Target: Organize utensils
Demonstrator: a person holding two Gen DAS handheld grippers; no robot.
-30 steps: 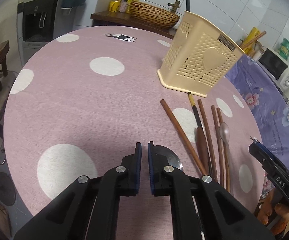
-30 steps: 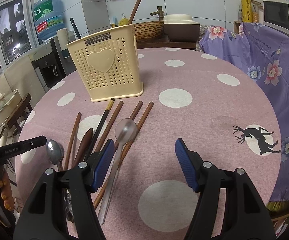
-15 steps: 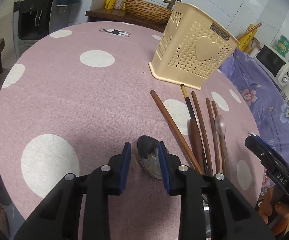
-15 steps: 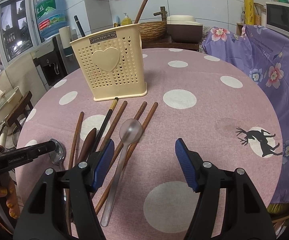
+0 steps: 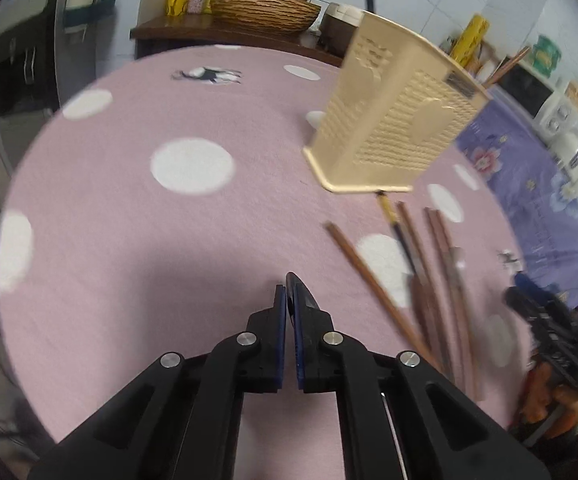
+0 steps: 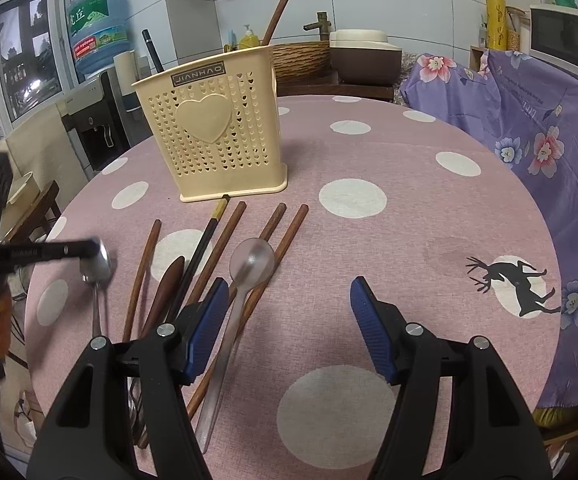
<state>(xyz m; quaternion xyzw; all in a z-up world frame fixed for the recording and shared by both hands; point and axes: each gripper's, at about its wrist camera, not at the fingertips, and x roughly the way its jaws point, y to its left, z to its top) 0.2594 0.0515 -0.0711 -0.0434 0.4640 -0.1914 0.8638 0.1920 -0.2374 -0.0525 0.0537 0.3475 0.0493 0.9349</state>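
Note:
My left gripper (image 5: 287, 292) is shut on the bowl of a metal spoon (image 5: 307, 298), seen edge-on between the pads. From the right wrist view the left gripper (image 6: 89, 248) holds that spoon (image 6: 97, 268) just above the cloth, handle hanging down. The cream perforated utensil holder (image 6: 217, 136) stands upright behind. In front of it lie several wooden chopsticks (image 6: 225, 236), a black chopstick (image 6: 199, 252), a dark wooden spoon (image 6: 167, 284) and a pale translucent spoon (image 6: 251, 258). My right gripper (image 6: 287, 286) hovers open, holding nothing, its left finger beside the pale spoon's handle.
The round table (image 6: 409, 220) has a pink cloth with white dots and a deer print (image 6: 517, 280). A purple floral cloth (image 6: 529, 128) covers something at the right. A woven basket (image 5: 261, 10) and a water dispenser (image 6: 97, 120) stand beyond the table.
The left gripper opened around the metal spoon's bowl, then shut on it, rolled and lifted it a little off the cloth. The right gripper has stayed still and open.

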